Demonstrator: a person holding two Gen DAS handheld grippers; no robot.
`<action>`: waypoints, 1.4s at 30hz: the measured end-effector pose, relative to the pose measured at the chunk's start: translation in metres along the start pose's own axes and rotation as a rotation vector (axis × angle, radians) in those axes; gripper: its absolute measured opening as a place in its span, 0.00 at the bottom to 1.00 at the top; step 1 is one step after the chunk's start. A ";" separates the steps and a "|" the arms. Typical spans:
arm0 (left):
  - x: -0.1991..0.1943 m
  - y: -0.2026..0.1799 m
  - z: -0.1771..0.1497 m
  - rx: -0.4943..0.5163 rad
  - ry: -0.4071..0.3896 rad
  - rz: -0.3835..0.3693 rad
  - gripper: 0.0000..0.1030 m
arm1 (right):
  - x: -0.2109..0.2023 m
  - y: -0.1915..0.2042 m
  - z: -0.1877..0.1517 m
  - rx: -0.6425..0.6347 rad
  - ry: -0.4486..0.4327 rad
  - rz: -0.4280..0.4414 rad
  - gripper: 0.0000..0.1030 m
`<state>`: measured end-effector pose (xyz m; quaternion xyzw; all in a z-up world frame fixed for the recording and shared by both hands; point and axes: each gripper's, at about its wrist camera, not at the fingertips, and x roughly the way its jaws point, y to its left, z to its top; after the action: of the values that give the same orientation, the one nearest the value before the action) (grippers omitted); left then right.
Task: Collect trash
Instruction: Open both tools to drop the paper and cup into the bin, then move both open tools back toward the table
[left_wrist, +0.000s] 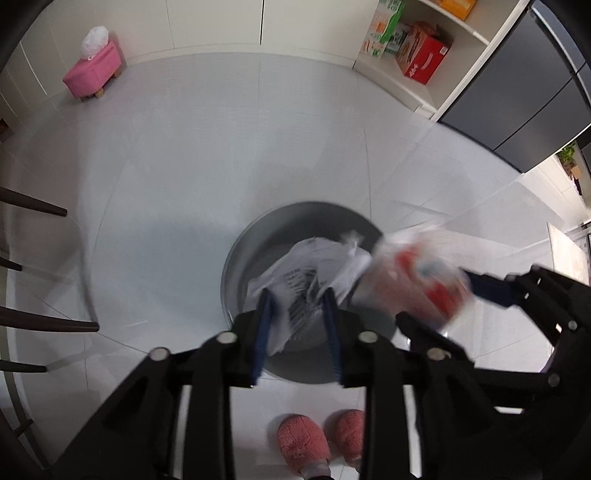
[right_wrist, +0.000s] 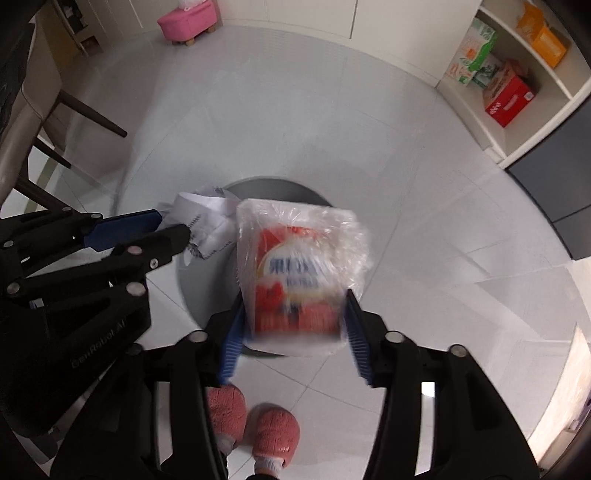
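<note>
A round grey bin (left_wrist: 251, 251) (right_wrist: 266, 188) stands on the pale tiled floor right below both grippers. My left gripper (left_wrist: 297, 295) (right_wrist: 173, 223) points down over it. Its blue pads stand apart, and a crumpled white printed paper (left_wrist: 295, 266) (right_wrist: 207, 210) hangs loose between them over the bin's mouth. My right gripper (right_wrist: 294, 295) (left_wrist: 436, 295) hovers beside it with its jaws wide. A red packet in clear plastic wrap (right_wrist: 295, 266) (left_wrist: 417, 273), blurred, lies between its pads above the bin's rim; the pads do not press on it.
A person's feet in pink slippers (right_wrist: 273, 424) (left_wrist: 303, 443) stand just short of the bin. Dark chair legs (left_wrist: 37, 206) (right_wrist: 92, 114) are at the left. A pink stool (left_wrist: 92, 72) (right_wrist: 188, 18) stands at the far wall. Shelves with boxes (left_wrist: 424, 59) (right_wrist: 509, 96) and a dark cabinet (left_wrist: 517, 92) are on the right.
</note>
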<state>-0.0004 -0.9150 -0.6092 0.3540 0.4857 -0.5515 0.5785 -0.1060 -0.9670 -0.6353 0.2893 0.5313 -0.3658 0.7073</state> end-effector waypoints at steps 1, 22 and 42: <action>0.003 0.001 0.000 0.001 0.011 0.000 0.42 | 0.003 0.000 0.000 -0.008 -0.004 -0.004 0.66; -0.170 0.027 -0.019 -0.118 -0.067 0.062 0.44 | -0.185 0.039 0.033 -0.147 -0.123 0.016 0.65; -0.494 0.083 -0.208 -0.723 -0.313 0.415 0.67 | -0.434 0.240 -0.022 -0.760 -0.308 0.319 0.65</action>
<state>0.0845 -0.5614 -0.2075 0.1311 0.4725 -0.2653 0.8301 0.0070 -0.7224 -0.2185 0.0293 0.4652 -0.0694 0.8820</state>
